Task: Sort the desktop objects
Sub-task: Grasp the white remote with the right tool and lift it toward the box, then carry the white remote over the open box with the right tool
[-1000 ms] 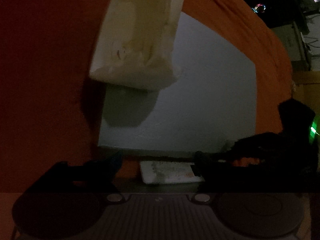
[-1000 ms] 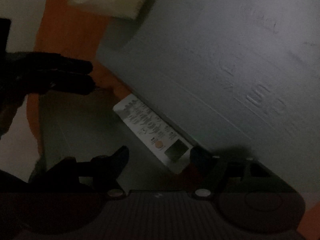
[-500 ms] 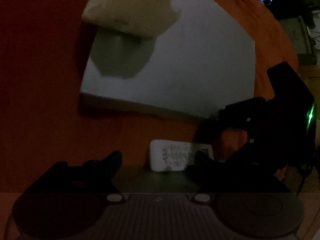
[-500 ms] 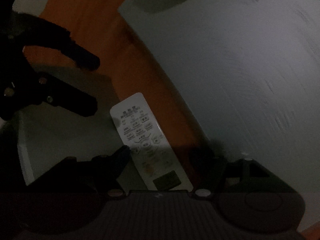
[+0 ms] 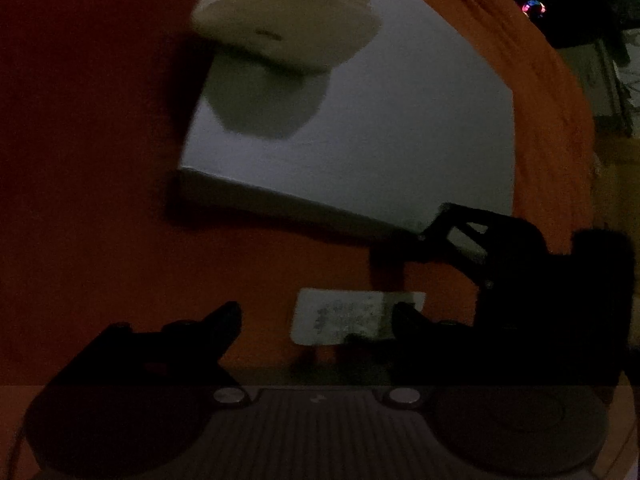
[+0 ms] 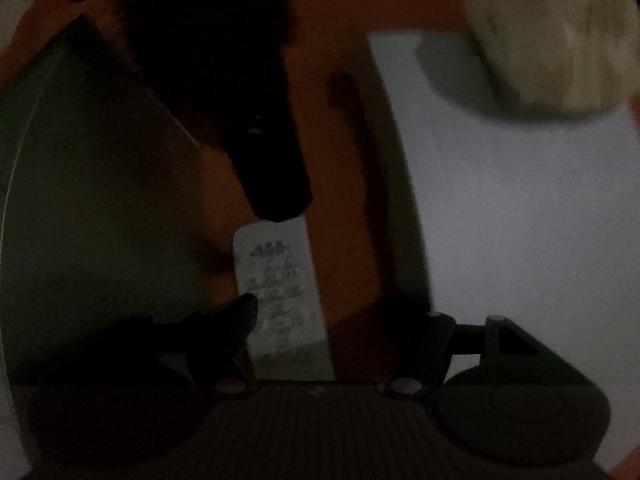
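Remote control [image 6: 280, 296] judged light, rigid, slick; best gripped across long sides, at 6 o'clock. Left gripper [image 5: 316, 312] jaws opening, nothing pinched. Right gripper [image 6: 332, 312] spread, remote between, ungripped.

Beside one white board [image 5: 380, 128] lies one remote control [image 5: 340, 316], one pale bag [image 5: 288, 20] rests on it, and two grippers show.
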`<state>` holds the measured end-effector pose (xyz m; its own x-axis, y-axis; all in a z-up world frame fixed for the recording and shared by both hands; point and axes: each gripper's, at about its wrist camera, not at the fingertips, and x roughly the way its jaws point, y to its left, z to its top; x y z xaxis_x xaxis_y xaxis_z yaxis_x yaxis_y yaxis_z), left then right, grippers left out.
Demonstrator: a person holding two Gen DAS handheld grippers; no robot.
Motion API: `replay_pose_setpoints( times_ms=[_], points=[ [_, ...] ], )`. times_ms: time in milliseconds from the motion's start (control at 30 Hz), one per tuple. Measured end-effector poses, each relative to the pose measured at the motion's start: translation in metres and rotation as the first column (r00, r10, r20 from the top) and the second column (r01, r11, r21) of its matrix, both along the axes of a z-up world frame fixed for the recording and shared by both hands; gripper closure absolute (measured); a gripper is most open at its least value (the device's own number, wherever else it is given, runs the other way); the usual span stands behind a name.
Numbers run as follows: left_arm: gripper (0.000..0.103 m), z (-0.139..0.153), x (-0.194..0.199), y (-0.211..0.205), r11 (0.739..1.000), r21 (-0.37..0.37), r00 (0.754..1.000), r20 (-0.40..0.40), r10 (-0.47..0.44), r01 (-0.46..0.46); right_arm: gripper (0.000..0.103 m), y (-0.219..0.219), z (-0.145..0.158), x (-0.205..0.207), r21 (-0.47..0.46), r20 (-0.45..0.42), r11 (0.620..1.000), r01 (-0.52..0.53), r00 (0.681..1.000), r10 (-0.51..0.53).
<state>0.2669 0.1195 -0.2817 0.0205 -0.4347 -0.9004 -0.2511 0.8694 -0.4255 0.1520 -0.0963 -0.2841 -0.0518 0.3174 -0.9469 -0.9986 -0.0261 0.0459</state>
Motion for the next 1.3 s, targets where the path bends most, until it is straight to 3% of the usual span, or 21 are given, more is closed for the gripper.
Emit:
replay_pose_setpoints(
  times_ms=[100, 167, 233, 333, 400, 467, 533, 600, 667, 833, 1000, 1167, 1200, 1300],
  points=[
    [0.021, 0.001, -0.002, 0.003, 1.0, -0.001, 1.0, -0.003, 0.016, -0.016, 0.034, -0.002, 0.001, 0.001, -0.052, -0.033, 0.999, -0.004, 0.999, 0.003],
    [0.021, 0.003, -0.004, 0.004, 1.0, 0.003, 1.0, 0.003, 0.015, -0.015, 0.034, -0.004, 0.002, -0.002, -0.085, -0.038, 0.988, -0.128, 0.991, 0.126],
    [0.02, 0.005, -0.006, 0.003, 1.0, 0.007, 1.0, 0.005, 0.012, -0.012, 0.034, -0.007, 0.0, -0.011, -0.101, -0.011, 0.953, -0.286, 0.958, 0.286],
    [0.018, 0.006, -0.011, 0.002, 1.0, 0.007, 1.0, 0.001, 0.014, -0.014, 0.034, 0.0, 0.0, -0.018, -0.135, -0.03, 0.908, -0.397, 0.917, 0.397],
    [0.018, 0.007, -0.015, 0.001, 1.0, 0.001, 1.0, -0.002, 0.012, -0.012, 0.033, -0.004, 0.001, -0.021, -0.12, -0.039, 0.861, -0.495, 0.869, 0.494],
    [0.018, 0.008, -0.02, 0.001, 1.0, -0.002, 1.0, -0.006, 0.013, -0.013, 0.032, -0.015, -0.003, -0.031, -0.163, -0.028, 0.799, -0.579, 0.812, 0.583],
    [0.018, 0.007, -0.024, 0.003, 1.0, -0.002, 1.0, -0.012, 0.016, -0.016, 0.033, -0.026, -0.007, -0.044, -0.207, -0.019, 0.748, -0.63, 0.767, 0.641],
    [0.018, 0.006, -0.026, 0.006, 1.0, 0.003, 1.0, -0.019, 0.024, -0.024, 0.032, -0.03, -0.009, -0.051, -0.223, -0.007, 0.741, -0.634, 0.761, 0.649],
    [0.018, 0.006, -0.027, 0.01, 0.999, 0.005, 0.999, -0.022, 0.039, -0.039, 0.027, -0.034, -0.013, -0.058, -0.245, 0.017, 0.746, -0.619, 0.767, 0.642],
    [0.017, 0.007, -0.028, 0.013, 0.999, 0.013, 0.999, -0.017, 0.048, -0.047, 0.027, -0.044, -0.022, -0.07, -0.266, 0.057, 0.771, -0.579, 0.789, 0.612],
    [0.017, 0.01, -0.03, 0.006, 0.999, 0.011, 0.999, -0.013, 0.037, -0.037, 0.032, -0.054, -0.028, -0.087, -0.275, 0.151, 0.812, -0.515, 0.811, 0.565],
    [0.017, 0.013, -0.03, 0.0, 1.0, 0.004, 1.0, -0.011, 0.013, -0.013, 0.046, -0.072, -0.024, -0.1, -0.233, 0.211, 0.89, -0.391, 0.873, 0.439],
    [0.017, 0.015, -0.03, -0.001, 1.0, 0.003, 1.0, -0.008, 0.012, -0.012, 0.054, -0.076, -0.022, -0.102, -0.221, 0.216, 0.902, -0.372, 0.883, 0.417],
    [0.017, 0.019, -0.029, -0.002, 1.0, 0.002, 1.0, 0.003, 0.01, -0.01, 0.054, -0.085, -0.012, -0.096, -0.182, 0.183, 0.943, -0.278, 0.933, 0.31]
  ],
)
